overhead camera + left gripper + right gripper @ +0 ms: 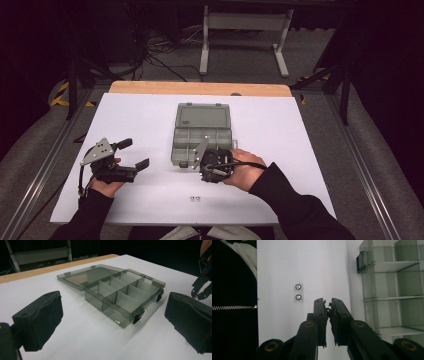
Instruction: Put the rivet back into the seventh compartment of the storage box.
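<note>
Screw [328, 311], small, hard and slippery, sits pinched by its head between the clenched right tool [328, 305] just beside the open compartment box [202, 135], two more screws [195, 198] lie nearer the person, and the left tool [134, 153] gapes released.

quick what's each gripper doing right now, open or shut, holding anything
Left gripper: open, holding nothing, facing the open plastic box.
Right gripper: shut on a small screw, above the table near two more screws.
</note>
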The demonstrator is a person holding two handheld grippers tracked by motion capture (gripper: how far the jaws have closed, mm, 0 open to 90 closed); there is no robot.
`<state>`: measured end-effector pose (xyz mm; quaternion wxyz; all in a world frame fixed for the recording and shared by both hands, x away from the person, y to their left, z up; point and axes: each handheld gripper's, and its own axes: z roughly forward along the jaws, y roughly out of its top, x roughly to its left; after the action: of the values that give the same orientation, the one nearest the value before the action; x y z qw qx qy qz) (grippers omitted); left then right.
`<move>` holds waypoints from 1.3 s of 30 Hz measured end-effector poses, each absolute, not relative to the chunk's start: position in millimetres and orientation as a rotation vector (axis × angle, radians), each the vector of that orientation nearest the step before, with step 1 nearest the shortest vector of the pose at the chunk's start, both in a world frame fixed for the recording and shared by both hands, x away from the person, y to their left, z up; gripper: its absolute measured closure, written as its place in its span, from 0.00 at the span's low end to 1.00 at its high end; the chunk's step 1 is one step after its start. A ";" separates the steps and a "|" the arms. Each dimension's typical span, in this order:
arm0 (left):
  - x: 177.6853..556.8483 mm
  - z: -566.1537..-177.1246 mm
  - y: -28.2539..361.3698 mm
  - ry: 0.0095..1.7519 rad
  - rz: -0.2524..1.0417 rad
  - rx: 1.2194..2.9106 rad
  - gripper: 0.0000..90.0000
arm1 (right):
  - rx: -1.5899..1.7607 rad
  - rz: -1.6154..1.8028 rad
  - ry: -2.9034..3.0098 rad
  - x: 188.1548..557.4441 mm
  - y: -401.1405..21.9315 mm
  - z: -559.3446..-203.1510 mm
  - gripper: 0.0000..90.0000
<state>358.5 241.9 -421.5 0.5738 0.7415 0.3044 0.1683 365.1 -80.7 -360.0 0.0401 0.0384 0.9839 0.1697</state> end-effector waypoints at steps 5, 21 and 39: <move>358.7 -421.6 242.1 0.714 0.394 1.737 0.02 | 0.138 0.534 3.001 372.3 -83.5 -352.4 0.92; 358.9 -421.8 243.0 0.720 0.389 1.734 0.02 | 0.196 0.579 2.941 394.6 -87.8 -332.0 0.92; 359.3 -422.2 243.2 0.723 0.386 1.728 0.02 | 0.295 0.591 2.901 423.2 -90.5 -330.2 0.92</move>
<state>359.3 243.2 -422.2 0.5768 0.7381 0.3089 0.1648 423.2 -90.5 -330.2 0.0831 0.0989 0.9717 0.1979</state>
